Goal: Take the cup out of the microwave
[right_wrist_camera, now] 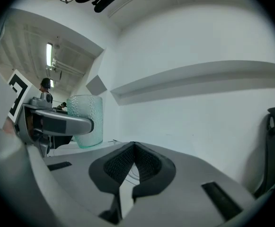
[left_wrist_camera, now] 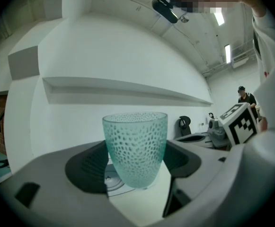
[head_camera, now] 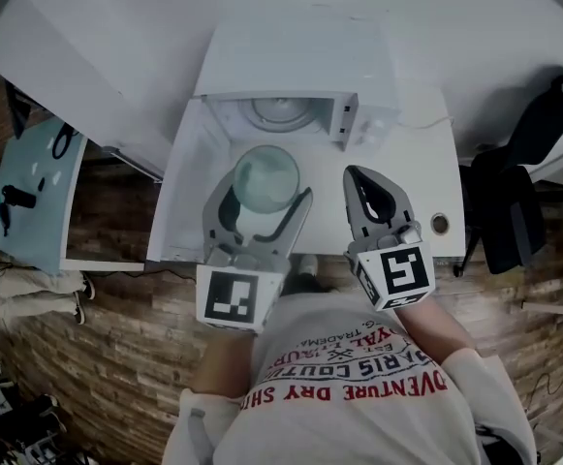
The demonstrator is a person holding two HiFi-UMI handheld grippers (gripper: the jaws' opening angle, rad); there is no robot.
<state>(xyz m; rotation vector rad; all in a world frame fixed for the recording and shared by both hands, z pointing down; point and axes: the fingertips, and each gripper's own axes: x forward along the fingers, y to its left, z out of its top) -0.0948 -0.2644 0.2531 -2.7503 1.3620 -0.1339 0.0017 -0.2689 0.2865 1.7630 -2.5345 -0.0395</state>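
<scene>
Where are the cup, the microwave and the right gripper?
cup (left_wrist_camera: pixel 135 148), left gripper view, on its dimpled wall.
microwave (head_camera: pixel 291 61), head view, on its top panel.
right gripper (right_wrist_camera: pixel 133 144), right gripper view, where its closed fingertips meet.

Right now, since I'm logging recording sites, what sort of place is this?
Probably an office or lab, not a home kitchen: the microwave sits on a white desk, an office chair stands beside it, strip lights overhead.
</scene>
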